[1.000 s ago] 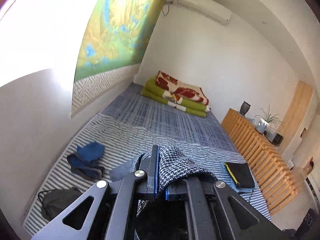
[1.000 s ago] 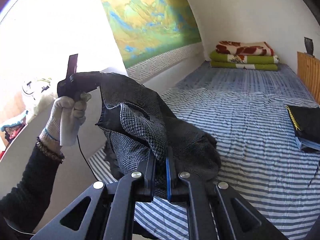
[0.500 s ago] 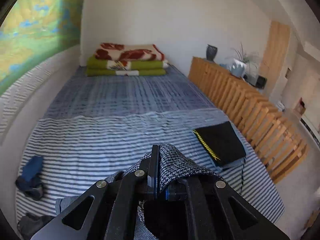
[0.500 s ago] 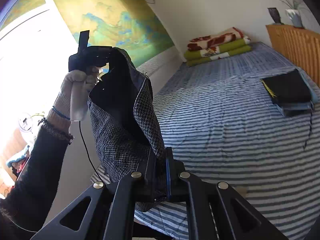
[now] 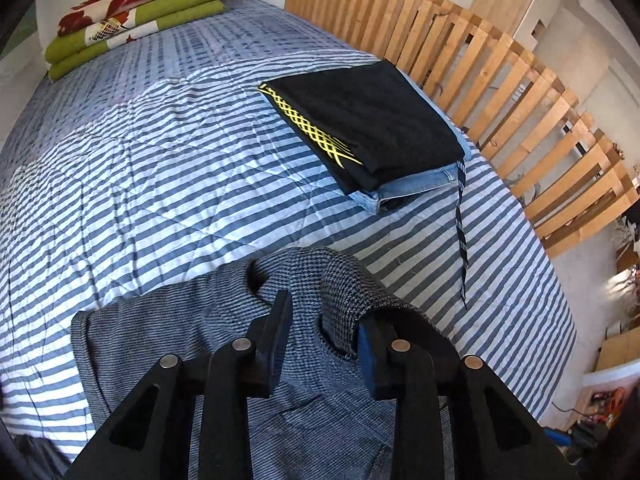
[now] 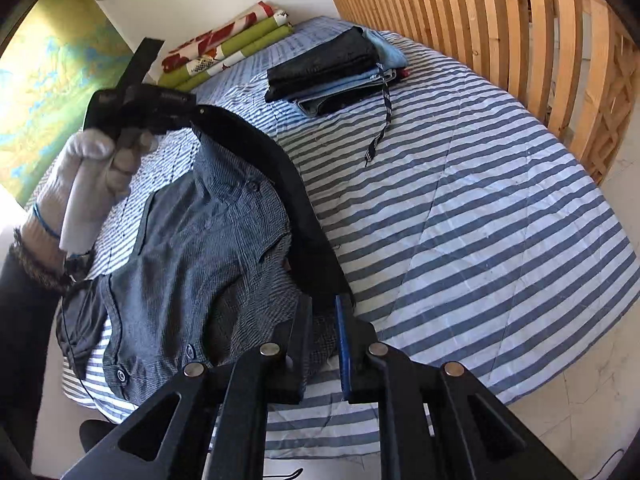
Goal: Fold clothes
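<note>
A grey houndstooth shirt (image 5: 192,320) with buttons and a dark lining lies spread on the striped quilt (image 5: 160,160) near the bed's front edge. My left gripper (image 5: 324,308) hangs just over it, jaws opening. A fold of the cloth drapes against the right finger and neither pad presses it. In the right wrist view the shirt (image 6: 192,240) stretches from a white-gloved hand (image 6: 96,168) down to my right gripper (image 6: 323,304). Its jaws are starting to open, a narrow gap still filled by the shirt's edge.
A folded stack, black cloth with a yellow lattice on top of jeans (image 5: 368,128), sits at the right of the bed, a striped cord (image 5: 460,220) trailing from it. A wooden slatted rail (image 5: 500,80) runs along the right side. Folded green and red blankets (image 5: 132,12) lie at the far end.
Both grippers have come down from chest height to the bed, swinging right toward the slatted rail. The shirt now lies on the quilt. The left jaws have opened off the cloth.
</note>
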`<state>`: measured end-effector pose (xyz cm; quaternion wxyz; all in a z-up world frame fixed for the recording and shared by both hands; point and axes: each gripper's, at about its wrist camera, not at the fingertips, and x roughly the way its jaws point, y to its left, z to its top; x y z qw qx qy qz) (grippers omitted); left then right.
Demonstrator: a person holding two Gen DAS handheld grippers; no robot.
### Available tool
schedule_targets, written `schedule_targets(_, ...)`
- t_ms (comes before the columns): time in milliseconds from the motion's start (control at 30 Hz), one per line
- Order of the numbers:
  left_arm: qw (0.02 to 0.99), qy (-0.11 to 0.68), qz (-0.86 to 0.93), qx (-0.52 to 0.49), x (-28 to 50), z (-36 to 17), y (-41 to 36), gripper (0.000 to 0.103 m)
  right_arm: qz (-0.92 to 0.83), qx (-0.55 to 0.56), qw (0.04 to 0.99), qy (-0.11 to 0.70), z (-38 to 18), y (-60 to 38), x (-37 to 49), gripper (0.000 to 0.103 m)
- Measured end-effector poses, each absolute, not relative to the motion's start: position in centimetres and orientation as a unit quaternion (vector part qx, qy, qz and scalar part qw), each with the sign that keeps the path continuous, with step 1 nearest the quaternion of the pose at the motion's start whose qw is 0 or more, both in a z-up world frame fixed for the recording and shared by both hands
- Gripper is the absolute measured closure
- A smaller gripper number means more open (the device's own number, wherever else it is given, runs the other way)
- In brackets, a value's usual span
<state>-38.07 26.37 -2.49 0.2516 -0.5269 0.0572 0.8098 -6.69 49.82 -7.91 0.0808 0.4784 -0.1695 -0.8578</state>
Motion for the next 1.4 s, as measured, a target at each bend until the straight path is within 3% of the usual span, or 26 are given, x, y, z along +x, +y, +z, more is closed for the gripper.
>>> schedule_targets(100, 0.238, 0.059, 0.814, -0.526, -37.6, -0.8, 22.5, 0.059, -0.853, 0.483, 0.127, -0.153, -8.2, 48.3, -8.6, 0.062)
schedule_targets(133, 0.238, 0.059, 0.816, -0.523, -37.1, -0.4, 21.3, 0.057, -0.851, 0.486, 0.140, -0.144, -8.5, 47.6, -9.2, 0.060)
schedule_targets(200, 0.232, 0.064, 0.816, -0.525, -35.8, 0.0, 19.2, 0.051, -0.847, 0.491, 0.162, -0.122, -9.2, 46.3, -10.1, 0.059)
schedule_targets(400, 0.252, 0.056, 0.804, -0.536, -30.9, -1.1, 14.2, 0.050, -0.820, 0.530, 0.194, -0.093, -12.0, 43.2, -12.8, 0.059)
schedule_targets(467, 0.242, 0.061, 0.802, -0.542, -29.8, -1.8, 12.8, 0.049, -0.824, 0.525, 0.200, -0.073, -11.7, 42.2, -12.7, 0.070)
schedule_targets(500, 0.238, 0.057, 0.801, -0.546, -29.5, -2.0, 12.0, 0.049, -0.827, 0.524, 0.195, -0.059, -11.5, 41.7, -12.6, 0.092)
schedule_targets(633, 0.230, 0.024, 0.812, -0.536, -28.1, -2.0, 8.9, 0.049, -0.837, 0.533, 0.117, -0.025, -11.2, 42.8, -13.6, 0.093)
schedule_targets(800, 0.181, 0.008, 0.818, -0.546, -27.7, -4.5, 3.8, 0.049, -0.843, 0.528, 0.098, -0.026, -10.2, 44.8, -14.2, 0.091)
schedule_targets(867, 0.163, -0.022, 0.819, -0.550, -28.3, -5.4, 1.3, 0.049, -0.846, 0.521, 0.110, -0.039, -9.4, 45.1, -14.8, 0.086)
schedule_targets(933, 0.144, -0.052, 0.822, -0.549, -29.4, -5.8, -1.0, 0.049, -0.851, 0.508, 0.122, -0.046, -8.6, 44.8, -15.9, 0.071)
schedule_targets(1000, 0.130, -0.075, 0.825, -0.545, -31.0, -6.1, -2.4, 0.049, -0.855, 0.497, 0.133, -0.060, -7.9, 44.7, -17.5, 0.064)
schedule_targets(1200, 0.118, -0.142, 0.818, -0.544, -35.9, -7.8, -3.0, 0.049, -0.838, 0.511, 0.152, -0.121, -9.0, 43.7, -25.1, 0.064)
schedule_targets(1400, 0.156, -0.102, 0.812, -0.553, -31.3, -8.6, -2.2, 0.049, -0.813, 0.542, 0.183, -0.110, -9.8, 43.5, -26.2, 0.064)
